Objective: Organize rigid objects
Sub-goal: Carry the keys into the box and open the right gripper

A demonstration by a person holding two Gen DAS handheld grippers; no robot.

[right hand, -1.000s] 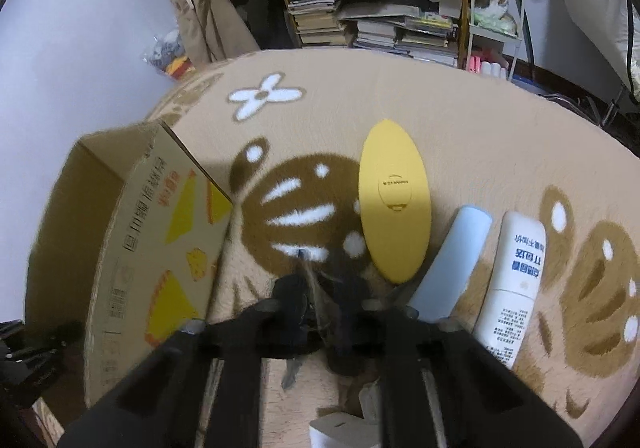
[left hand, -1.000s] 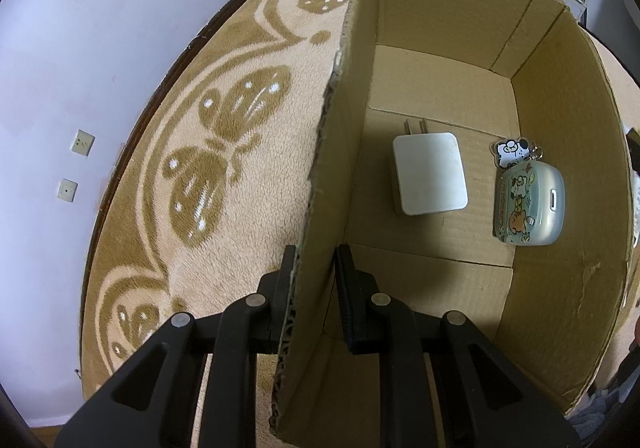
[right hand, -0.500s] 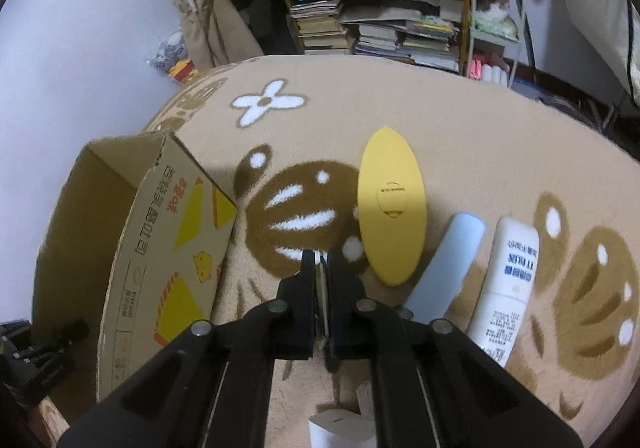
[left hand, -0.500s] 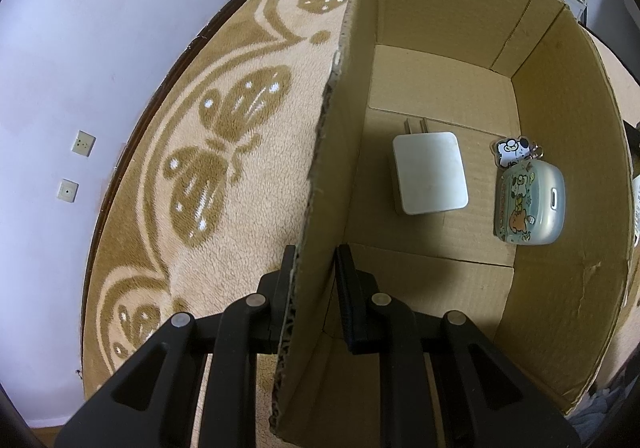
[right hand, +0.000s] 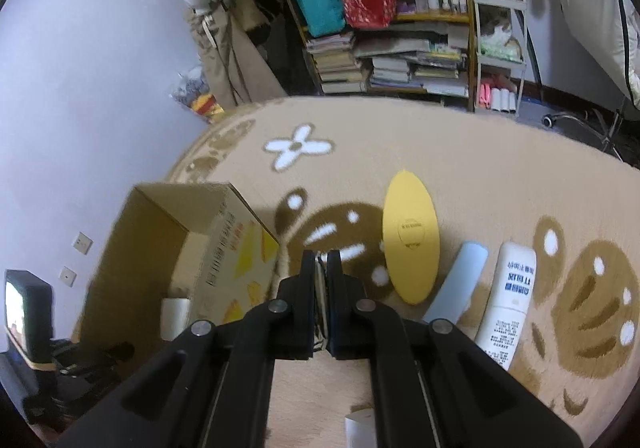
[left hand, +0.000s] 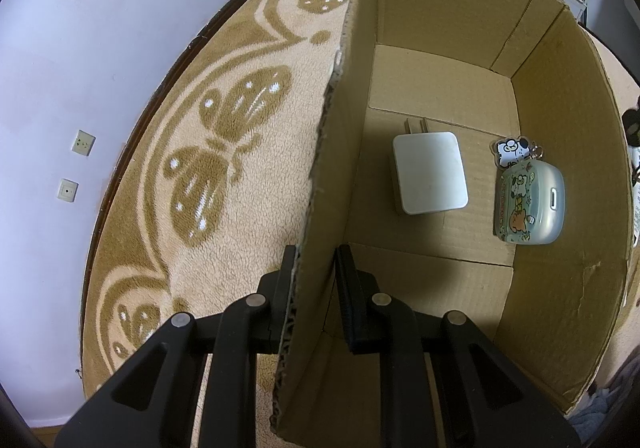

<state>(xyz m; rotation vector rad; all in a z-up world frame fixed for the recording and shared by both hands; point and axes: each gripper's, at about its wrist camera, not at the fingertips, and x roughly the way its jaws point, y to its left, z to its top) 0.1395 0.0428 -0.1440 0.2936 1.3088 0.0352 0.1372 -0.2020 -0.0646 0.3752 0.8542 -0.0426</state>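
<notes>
My left gripper clamps the left wall of the box, one finger outside, one inside. On the box floor lie a white charger, near the middle, and an earbud case against the right wall. My right gripper has its jaws nearly closed on a thin flat item I cannot identify, held above the rug. On the rug, right of the box: a yellow oval, a blue tube, a white tube, side by side.
</notes>
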